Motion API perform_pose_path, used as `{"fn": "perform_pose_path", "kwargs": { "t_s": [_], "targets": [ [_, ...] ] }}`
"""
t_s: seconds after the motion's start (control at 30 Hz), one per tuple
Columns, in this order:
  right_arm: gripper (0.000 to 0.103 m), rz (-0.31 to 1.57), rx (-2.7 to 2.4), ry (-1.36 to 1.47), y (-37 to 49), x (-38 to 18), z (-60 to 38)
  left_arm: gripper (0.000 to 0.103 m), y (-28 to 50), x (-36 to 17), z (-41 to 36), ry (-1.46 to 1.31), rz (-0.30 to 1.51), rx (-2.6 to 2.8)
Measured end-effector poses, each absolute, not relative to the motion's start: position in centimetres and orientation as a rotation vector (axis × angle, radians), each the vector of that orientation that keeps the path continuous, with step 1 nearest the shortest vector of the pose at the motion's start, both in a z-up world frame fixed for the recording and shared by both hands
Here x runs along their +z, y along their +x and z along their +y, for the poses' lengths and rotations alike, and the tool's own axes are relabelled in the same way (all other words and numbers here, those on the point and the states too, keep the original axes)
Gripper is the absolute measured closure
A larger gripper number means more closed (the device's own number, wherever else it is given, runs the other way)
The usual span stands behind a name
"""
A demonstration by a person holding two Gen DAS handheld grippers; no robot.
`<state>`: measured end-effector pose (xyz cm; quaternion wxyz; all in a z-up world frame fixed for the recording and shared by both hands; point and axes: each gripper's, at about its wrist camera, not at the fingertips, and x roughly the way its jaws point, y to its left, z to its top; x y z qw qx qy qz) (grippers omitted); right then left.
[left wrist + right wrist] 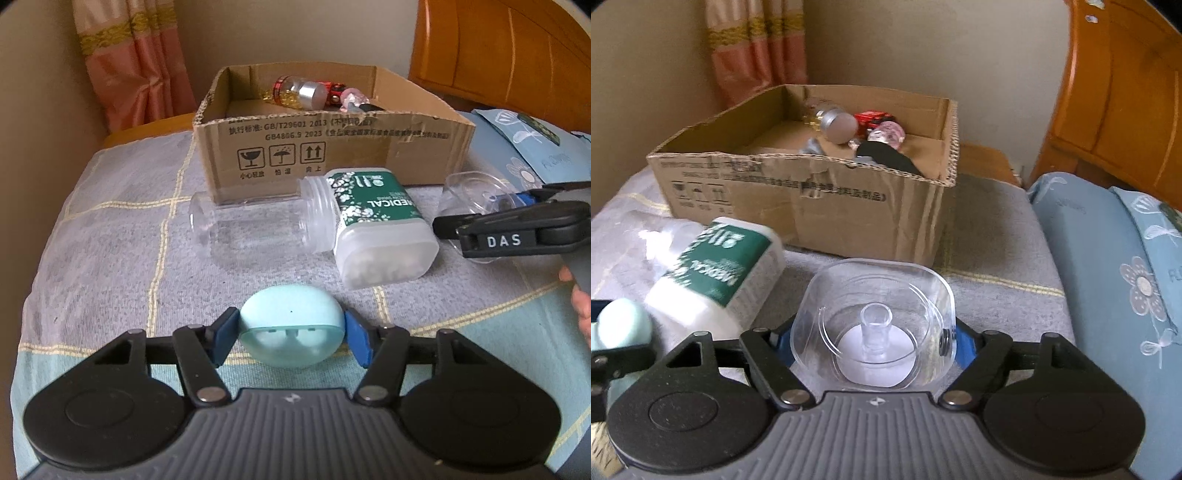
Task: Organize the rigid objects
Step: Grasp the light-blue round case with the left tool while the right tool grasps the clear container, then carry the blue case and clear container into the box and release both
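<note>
Pinching mint case [291,326], left gripper [291,332]; right gripper [873,347] clasps clear dish [875,321].

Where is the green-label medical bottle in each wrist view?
Left wrist: medical bottle lies right of centre, in front of the cardboard box.
Right wrist: it lies at the left, tilted, again in front of the box.
Shared landmark: the cardboard box behind it.

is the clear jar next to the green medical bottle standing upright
No, the clear jar lies on its side on the cloth, its open threaded mouth against the green medical bottle.
</note>
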<state>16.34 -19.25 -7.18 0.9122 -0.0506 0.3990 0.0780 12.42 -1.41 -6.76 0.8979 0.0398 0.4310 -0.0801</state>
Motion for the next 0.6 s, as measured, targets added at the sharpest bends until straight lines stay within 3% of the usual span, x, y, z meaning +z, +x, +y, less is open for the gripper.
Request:
{"fn": "perform_pose_path", "kwargs": {
  "t_s": [0.6],
  "targets": [
    [0.021,0.797,0.309,-0.158,13.5,-3.2,-20.2,0.043,11.9,-4.1,-1.0,0.177,0.892,-0.284]
  ]
}}
